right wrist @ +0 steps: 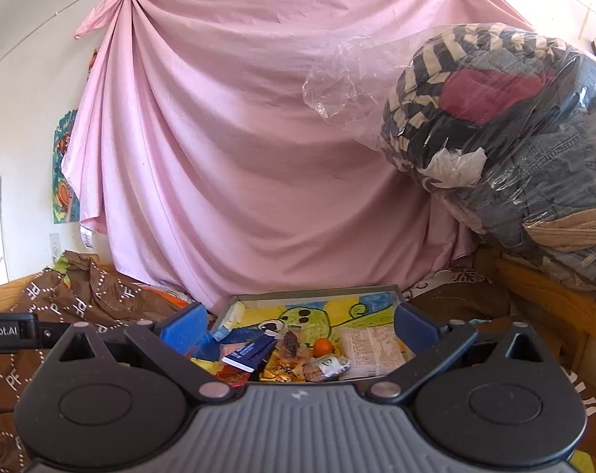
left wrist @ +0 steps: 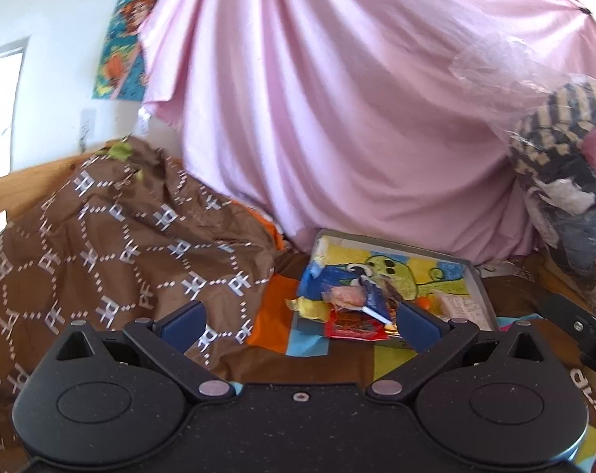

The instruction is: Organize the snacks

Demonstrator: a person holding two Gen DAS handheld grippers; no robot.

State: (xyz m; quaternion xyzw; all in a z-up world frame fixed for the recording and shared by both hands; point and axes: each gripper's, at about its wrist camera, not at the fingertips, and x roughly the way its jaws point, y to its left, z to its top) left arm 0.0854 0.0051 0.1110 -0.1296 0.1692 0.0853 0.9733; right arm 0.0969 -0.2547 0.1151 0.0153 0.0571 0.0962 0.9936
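A shallow grey tray with a cartoon drawing inside lies on the patchwork bedding and holds a heap of snacks. In the left wrist view I see a blue packet, a red packet, a yellow wrapper and a lollipop stick. The right wrist view shows a blue packet, a small orange ball, a white printed packet, a gold wrapper and a green-and-white packet. My left gripper is open just short of the tray's left end. My right gripper is open before the tray, holding nothing.
A pink sheet hangs behind the tray. Brown patterned cloth is bunched at the left. A clear plastic bag of clothes sits on a wooden frame at the right. The other gripper's body shows at the right edge.
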